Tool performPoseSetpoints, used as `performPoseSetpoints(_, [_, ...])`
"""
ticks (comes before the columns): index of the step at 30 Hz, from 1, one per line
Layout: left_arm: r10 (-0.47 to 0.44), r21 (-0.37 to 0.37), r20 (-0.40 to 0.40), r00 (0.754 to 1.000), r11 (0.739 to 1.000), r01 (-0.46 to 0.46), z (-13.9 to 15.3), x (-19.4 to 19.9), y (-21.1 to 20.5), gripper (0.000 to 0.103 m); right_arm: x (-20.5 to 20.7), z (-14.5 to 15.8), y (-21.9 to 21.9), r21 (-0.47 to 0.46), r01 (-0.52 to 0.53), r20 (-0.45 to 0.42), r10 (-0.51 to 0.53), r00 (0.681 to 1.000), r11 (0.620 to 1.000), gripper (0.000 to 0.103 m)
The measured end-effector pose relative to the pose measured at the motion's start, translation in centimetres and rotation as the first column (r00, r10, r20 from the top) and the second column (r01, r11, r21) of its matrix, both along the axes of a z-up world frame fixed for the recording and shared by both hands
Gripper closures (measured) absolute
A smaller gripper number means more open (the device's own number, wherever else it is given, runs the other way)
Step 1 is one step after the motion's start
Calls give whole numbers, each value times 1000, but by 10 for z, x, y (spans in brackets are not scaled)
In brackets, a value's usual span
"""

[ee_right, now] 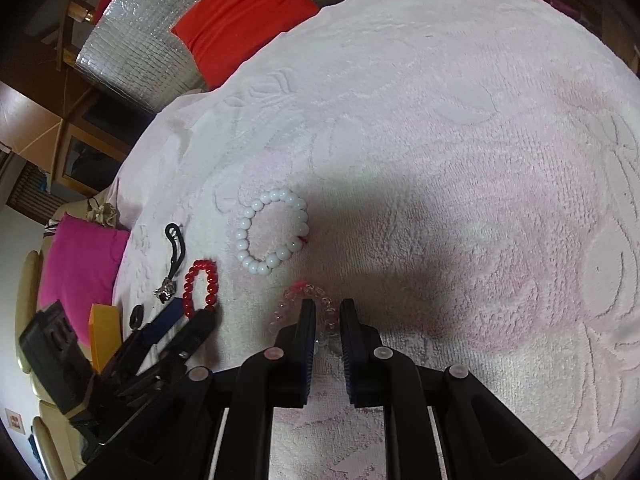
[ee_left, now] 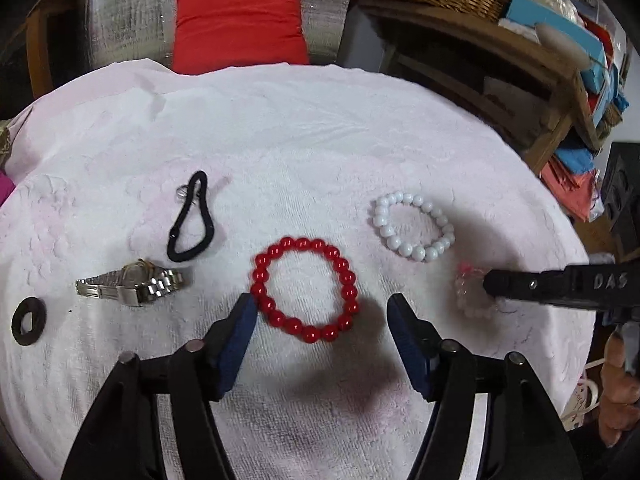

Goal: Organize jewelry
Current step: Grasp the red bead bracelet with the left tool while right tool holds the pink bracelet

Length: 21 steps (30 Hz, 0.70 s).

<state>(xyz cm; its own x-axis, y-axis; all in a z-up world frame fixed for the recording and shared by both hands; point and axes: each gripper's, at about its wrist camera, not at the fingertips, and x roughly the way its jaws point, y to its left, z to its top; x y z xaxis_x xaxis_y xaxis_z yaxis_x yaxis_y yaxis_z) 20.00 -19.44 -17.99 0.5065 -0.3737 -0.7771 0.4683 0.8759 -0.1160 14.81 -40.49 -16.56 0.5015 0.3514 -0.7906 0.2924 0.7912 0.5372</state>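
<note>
Jewelry spread on a pale pink towel (ee_left: 320,128): three bead bracelets, one watch, one hair tie, one ring.

Left gripper (ee_left: 320,312), jaws spread, hovers over the red bead bracelet (ee_left: 306,290), not gripping it. Right gripper (ee_right: 327,312), jaws nearly together, pinches the clear bead bracelet (ee_right: 320,300). White bead bracelet (ee_left: 414,226) lies between them, farther back; silver metal watch (ee_left: 130,286), black elastic hair tie (ee_left: 191,220) and black flat ring (ee_left: 28,321) lie left.
</note>
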Motion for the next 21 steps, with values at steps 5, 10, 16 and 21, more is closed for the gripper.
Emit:
performPoseSetpoints(5, [-29, 28, 18, 999, 999, 29, -2, -5, 0, 84, -1, 0, -3, 31, 11, -3, -11, 1000, 999, 89])
performPoseSetpoints(10, [-31, -7, 5, 1000, 999, 31, 1, -6, 7, 84, 0, 1, 4, 15, -9, 17, 9, 1000, 1000, 87])
performPoseSetpoints(16, [-37, -43, 3, 999, 998, 37, 10, -16, 17, 84, -1, 10, 11, -31, -16, 57, 18, 998, 999, 89])
performPoseSetpoints(21, [-37, -62, 11, 999, 997, 38, 18, -26, 29, 84, 0, 16, 16, -24, -23, 86, 25, 996, 999, 89])
